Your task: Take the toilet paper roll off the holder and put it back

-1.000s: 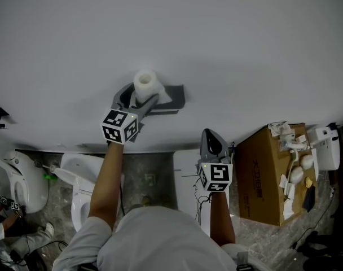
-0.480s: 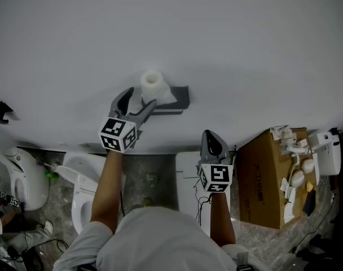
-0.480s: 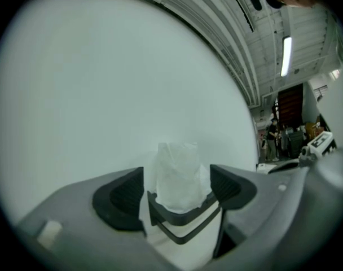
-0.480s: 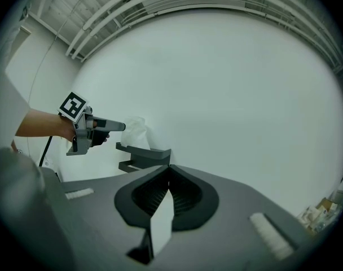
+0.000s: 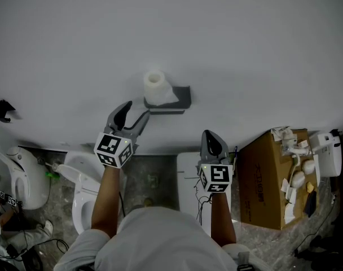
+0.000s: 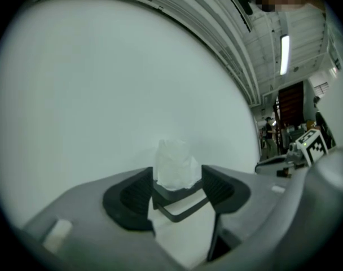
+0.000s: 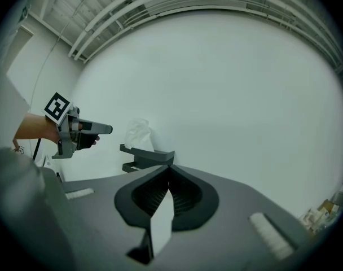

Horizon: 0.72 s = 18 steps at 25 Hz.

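Standing on holder point(image 5: 180, 97), toilet paper roll point(image 5: 155, 85), untouched. Left tool point(image 5: 137, 109) at its 7 o'clock, jaws apart, just closing somewhat, nothing between. Right tool point(image 5: 211, 134) at 5 o'clock, jaws together.

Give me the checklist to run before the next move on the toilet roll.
1. Seating: toilet paper roll upright on the holder: ok.
2. Clearance: left gripper apart from the roll: ok; jaws apart, just been closing partway, nothing between them.
3. Aim: roll centred ahead in the left gripper view: ok.
4. Other hand: right gripper shut, empty, off to the holder's right: ok.
5. Mounting: holder firm on the wall: cannot tell.
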Each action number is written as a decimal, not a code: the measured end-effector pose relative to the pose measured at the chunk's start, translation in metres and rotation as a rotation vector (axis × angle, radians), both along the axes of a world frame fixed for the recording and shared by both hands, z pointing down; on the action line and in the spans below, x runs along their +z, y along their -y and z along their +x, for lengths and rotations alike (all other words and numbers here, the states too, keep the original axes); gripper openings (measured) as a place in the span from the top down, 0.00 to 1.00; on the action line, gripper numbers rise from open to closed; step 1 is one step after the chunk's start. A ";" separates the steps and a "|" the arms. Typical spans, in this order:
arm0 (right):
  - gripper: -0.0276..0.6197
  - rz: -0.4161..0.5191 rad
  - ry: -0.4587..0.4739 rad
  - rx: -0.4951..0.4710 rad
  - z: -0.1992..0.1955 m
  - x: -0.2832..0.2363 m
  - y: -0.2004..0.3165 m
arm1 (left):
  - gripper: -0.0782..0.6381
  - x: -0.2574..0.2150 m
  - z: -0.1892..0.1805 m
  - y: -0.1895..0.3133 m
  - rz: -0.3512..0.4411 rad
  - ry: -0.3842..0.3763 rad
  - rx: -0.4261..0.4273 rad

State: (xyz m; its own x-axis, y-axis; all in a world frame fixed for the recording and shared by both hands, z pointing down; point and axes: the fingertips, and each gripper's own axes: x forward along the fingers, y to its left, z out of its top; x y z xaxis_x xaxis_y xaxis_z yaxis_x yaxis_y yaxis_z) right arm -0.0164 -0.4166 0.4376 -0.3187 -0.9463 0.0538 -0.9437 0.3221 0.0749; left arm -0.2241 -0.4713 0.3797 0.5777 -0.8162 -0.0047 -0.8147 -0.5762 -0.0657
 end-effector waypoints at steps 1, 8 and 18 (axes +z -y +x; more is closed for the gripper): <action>0.95 0.000 0.000 -0.001 0.000 0.000 0.000 | 0.53 0.001 -0.003 -0.004 0.000 0.001 -0.005; 0.95 0.006 -0.002 -0.016 -0.007 -0.001 -0.001 | 0.63 0.011 -0.025 -0.030 -0.010 -0.034 -0.066; 0.96 0.033 0.032 -0.018 -0.014 -0.008 -0.004 | 0.71 0.033 -0.040 -0.060 -0.055 -0.046 -0.107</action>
